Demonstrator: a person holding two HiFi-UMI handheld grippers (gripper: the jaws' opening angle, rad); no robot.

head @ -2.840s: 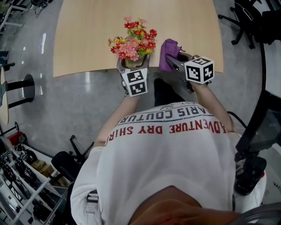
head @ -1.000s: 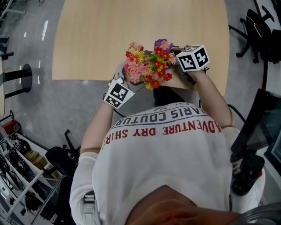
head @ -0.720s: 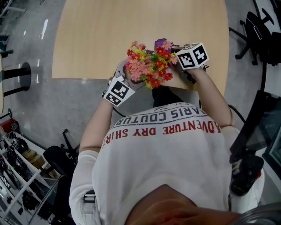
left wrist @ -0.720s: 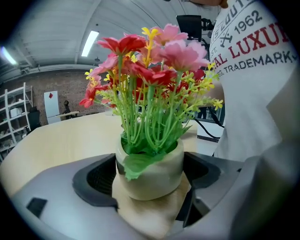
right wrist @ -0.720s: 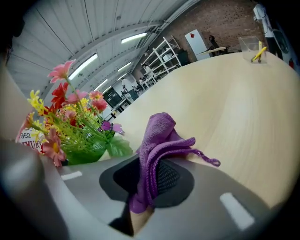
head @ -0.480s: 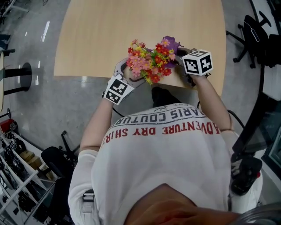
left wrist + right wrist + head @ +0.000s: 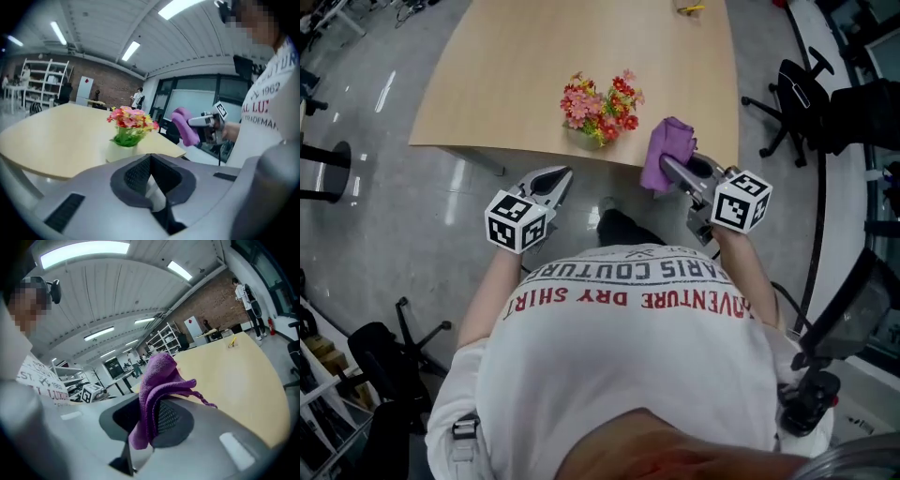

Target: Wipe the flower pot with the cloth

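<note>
The pale flower pot [image 7: 585, 140] with red, pink and yellow flowers [image 7: 601, 97] stands alone near the front edge of the wooden table [image 7: 516, 66]. My left gripper [image 7: 557, 178] hovers off the table, short of the pot; its jaws have just been closing and are shut with nothing between them. In the left gripper view the pot [image 7: 121, 151] sits ahead of the shut left gripper [image 7: 150, 158]. My right gripper [image 7: 667, 165] is shut on the purple cloth [image 7: 666, 150], held in the air off the table edge to the right of the pot. The cloth [image 7: 157, 385] drapes over the right gripper [image 7: 151, 405].
A small yellow item [image 7: 691, 8] lies at the table's far end. Black office chairs [image 7: 802, 84] stand to the right, and a black stand base [image 7: 319, 169] to the left. Grey floor lies below both grippers. Shelving [image 7: 44, 84] is behind the table.
The left gripper has let go of the pot, shut, and drawn back off the table. The right gripper has pulled back and to the right with the cloth. The pot now stands free.
</note>
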